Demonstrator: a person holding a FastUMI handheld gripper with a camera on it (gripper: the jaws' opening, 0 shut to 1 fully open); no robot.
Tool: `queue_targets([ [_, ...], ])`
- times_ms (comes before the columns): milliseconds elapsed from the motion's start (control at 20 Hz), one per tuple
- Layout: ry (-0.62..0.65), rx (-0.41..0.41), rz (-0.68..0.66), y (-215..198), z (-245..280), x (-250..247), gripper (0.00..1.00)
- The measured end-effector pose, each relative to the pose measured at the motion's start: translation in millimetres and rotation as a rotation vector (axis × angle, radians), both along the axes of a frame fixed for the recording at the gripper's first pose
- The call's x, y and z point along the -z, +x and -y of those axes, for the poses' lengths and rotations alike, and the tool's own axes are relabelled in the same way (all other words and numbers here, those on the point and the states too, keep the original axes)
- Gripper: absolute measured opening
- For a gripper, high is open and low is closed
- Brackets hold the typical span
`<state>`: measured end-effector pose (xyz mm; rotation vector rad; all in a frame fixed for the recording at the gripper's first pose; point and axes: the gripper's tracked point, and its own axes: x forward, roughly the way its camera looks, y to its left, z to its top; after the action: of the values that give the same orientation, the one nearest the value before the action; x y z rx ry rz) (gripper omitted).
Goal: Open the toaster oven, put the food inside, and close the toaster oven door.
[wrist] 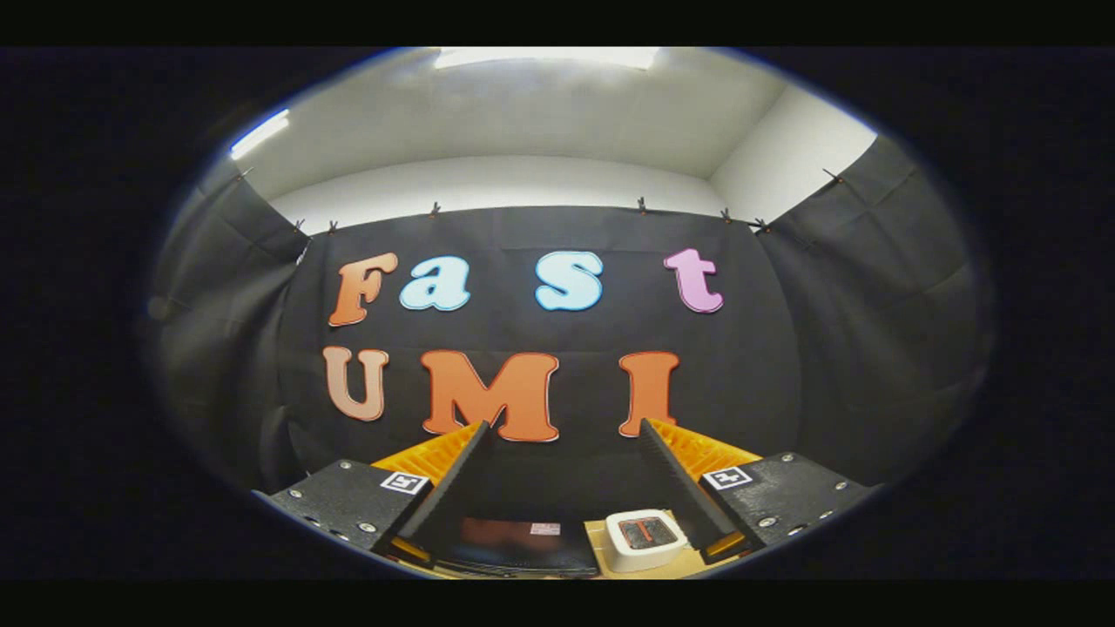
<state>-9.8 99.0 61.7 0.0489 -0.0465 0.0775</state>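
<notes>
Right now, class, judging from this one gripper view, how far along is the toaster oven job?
Done: nothing visible. The tool hangs open and empty, raised toward the booth's cloth wall. In hand: nothing gripped. Below, between its fingers, lie a dark appliance, probably the toaster oven, and a small white container on the tabletop. Opening, loading and closing all remain.

tool (562, 431) | fingers (449, 488) spread wide apart | holding nothing | raised, pointing forward
</notes>
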Motion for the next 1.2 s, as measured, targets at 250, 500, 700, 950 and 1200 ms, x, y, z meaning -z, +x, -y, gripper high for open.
queue_targets([
  [250,-0.027,-0.034,-0.092,1.6,-25.3,37.4,0.99],
  [500,0.010,-0.143,-0.297,-11.1,-68.9,116.2,0.99],
  [700,0.076,-0.194,-0.540,-28.9,-96.2,192.3,0.99],
  [950,-0.008,-0.182,-0.689,-41.9,-107.1,260.3,0.99],
  [1200,-0.112,-0.204,-0.748,-43.6,-126.6,297.6,0.99],
])
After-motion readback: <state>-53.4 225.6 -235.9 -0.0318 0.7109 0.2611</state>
